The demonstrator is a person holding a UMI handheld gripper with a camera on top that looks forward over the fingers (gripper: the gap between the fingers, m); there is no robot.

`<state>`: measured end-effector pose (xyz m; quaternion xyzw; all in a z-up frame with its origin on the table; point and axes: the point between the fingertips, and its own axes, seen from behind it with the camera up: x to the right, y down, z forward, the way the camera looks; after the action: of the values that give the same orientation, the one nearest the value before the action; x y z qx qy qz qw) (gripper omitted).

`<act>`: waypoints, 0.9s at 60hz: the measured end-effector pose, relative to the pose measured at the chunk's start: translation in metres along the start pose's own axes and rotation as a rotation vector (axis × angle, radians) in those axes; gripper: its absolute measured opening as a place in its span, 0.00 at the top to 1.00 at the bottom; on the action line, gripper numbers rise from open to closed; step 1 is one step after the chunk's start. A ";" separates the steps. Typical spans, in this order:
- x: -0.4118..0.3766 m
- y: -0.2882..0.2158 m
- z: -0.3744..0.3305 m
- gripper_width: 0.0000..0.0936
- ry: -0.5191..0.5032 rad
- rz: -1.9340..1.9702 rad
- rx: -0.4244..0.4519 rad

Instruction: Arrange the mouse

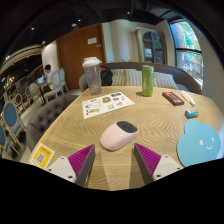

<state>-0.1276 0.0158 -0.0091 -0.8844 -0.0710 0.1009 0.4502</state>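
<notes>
A pale pink and grey mouse (119, 134) lies on the round wooden table (150, 115), just ahead of my fingers and a little toward the left one. My gripper (115, 162) is open and empty, low over the table's near edge. The magenta pads (82, 160) stand wide apart, with bare wood between them. A light blue round mat (203, 143) lies on the table to the right of the mouse, beyond the right finger.
Farther back stand a clear lidded tumbler (92, 75) and a green can (147, 81). A printed sheet (107, 102) lies behind the mouse. A dark flat object (173, 98) and a small teal item (191, 114) lie at right. A yellow card (42, 154) lies at left. Chairs (10, 118) stand at left.
</notes>
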 end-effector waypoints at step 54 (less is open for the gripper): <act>0.001 -0.061 0.026 0.52 0.035 -0.137 0.022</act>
<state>-0.1347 0.0719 0.0253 -0.8740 -0.1226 0.0552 0.4669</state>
